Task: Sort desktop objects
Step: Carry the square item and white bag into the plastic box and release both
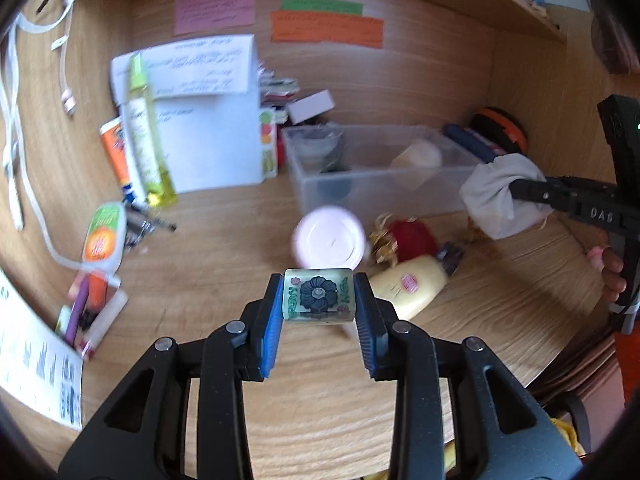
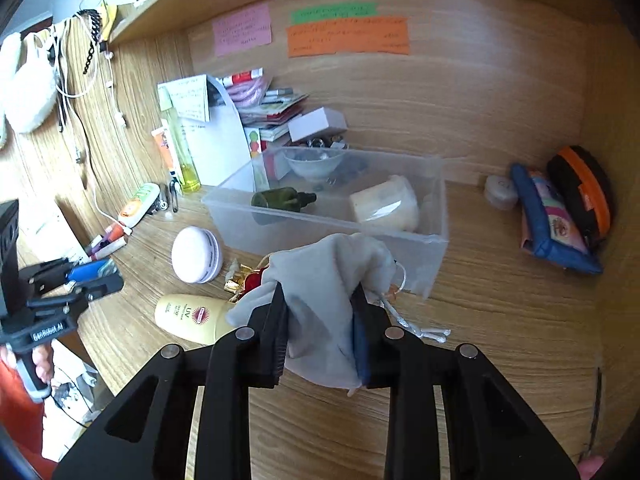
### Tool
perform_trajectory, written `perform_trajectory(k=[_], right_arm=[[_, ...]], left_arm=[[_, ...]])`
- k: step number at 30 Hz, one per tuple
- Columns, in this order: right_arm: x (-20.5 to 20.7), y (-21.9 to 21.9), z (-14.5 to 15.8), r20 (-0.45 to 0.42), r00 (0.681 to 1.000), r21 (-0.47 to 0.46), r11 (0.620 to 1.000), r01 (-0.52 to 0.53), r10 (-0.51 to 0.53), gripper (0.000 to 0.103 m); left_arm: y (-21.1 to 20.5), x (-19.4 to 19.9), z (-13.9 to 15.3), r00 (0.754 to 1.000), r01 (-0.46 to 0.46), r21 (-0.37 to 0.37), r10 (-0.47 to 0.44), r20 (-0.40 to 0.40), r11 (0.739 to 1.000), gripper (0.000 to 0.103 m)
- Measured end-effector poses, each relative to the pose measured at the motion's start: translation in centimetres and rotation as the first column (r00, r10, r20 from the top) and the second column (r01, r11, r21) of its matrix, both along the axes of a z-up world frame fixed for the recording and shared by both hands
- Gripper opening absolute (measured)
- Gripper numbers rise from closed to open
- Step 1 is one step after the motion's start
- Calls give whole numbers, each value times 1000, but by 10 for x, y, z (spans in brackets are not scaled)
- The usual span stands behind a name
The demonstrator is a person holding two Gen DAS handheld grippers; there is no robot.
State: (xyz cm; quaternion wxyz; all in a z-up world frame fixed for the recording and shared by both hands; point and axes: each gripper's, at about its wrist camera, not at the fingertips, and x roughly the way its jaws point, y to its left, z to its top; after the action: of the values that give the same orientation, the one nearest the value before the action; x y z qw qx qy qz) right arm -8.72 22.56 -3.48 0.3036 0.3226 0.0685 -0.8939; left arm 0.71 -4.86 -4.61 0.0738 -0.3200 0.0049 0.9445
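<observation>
Desktop objects are partly sorted: your left gripper (image 1: 319,298) clamps a small patterned block (image 1: 319,295), your right gripper (image 2: 320,322) pinches a grey pouch (image 2: 324,280), and ahead the clear bin (image 2: 434,240) holds a few items while a yellow tube (image 2: 188,316) and pink round case (image 2: 196,254) lie on the surface (image 2: 500,320).

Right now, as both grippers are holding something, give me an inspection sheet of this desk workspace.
Surface: wooden desk, crowded on its left and back.
Job's things: clear plastic bin holds a dark green bottle, a cream jar and a small bowl. In front of it lie a pink round case, a yellow UV lotion bottle and a red and gold pouch.
Clutter: papers, pens, tubes, a tall yellow spray bottle; pouches in the right corner.
Grippers: left gripper shut on a small patterned block; right gripper shut on a grey cloth bag.
Cables: white cables hang on the left wall.
Surroundings: coloured notes on the back panel, shelf above.
</observation>
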Motion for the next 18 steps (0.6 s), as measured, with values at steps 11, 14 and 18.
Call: perform_trajectory(k=[11, 14, 18], right_arm=[[-3, 26, 39, -73, 997, -9, 1000, 14, -15, 25], [-5, 33, 53, -102, 995, -28, 999, 14, -17, 25], [-13, 35, 69, -139, 990, -26, 1000, 17, -21, 25]], left_arm=[[17, -39, 49, 998, 55, -37, -56, -31, 998, 33], [20, -51, 56, 997, 70, -49, -71, -30, 996, 33], [23, -71, 65, 995, 95, -37, -95, -18, 995, 33]])
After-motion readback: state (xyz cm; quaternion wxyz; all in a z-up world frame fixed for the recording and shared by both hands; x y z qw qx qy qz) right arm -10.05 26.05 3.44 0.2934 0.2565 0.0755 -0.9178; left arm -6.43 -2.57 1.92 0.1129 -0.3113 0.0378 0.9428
